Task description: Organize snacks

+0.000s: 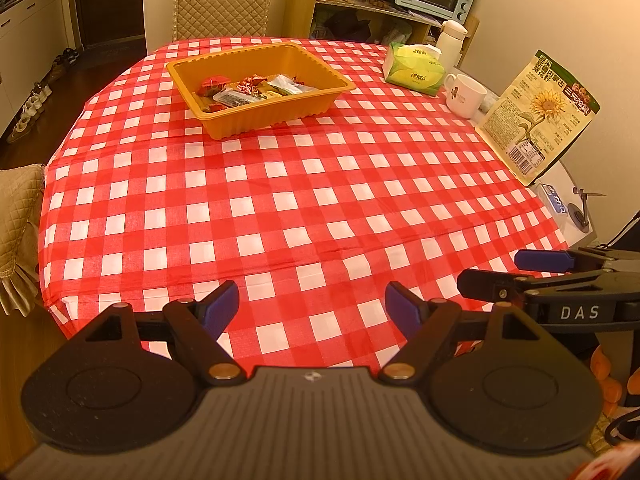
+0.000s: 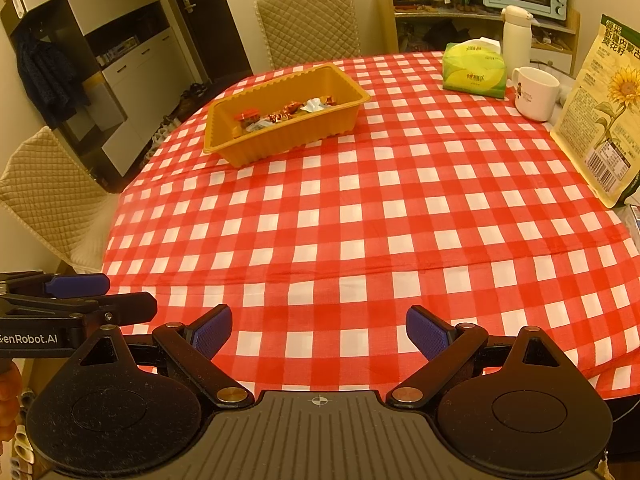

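Hovering at the near edge of the table [image 1: 280, 208]: left gripper [image 1: 312, 304] and right gripper [image 2: 319, 330] side by side, both with jaws spread wide and nothing between them. Snacks [image 1: 252, 90] all sit inside the orange tray [image 1: 224, 120] on the far side of the red checked cloth, well apart from both grippers. Tissue pack [image 1: 416, 68], white mug [image 1: 464, 94] and sunflower-seed bag [image 1: 536, 116] line the right edge.

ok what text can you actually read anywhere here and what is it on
"DAS": side of the right gripper.
"enRobot.AI", start cut off: side of the left gripper.
Sunflower seed bag: large Chinese characters, small print and barcode too blurred.
Tissue pack, mug: print unreadable.
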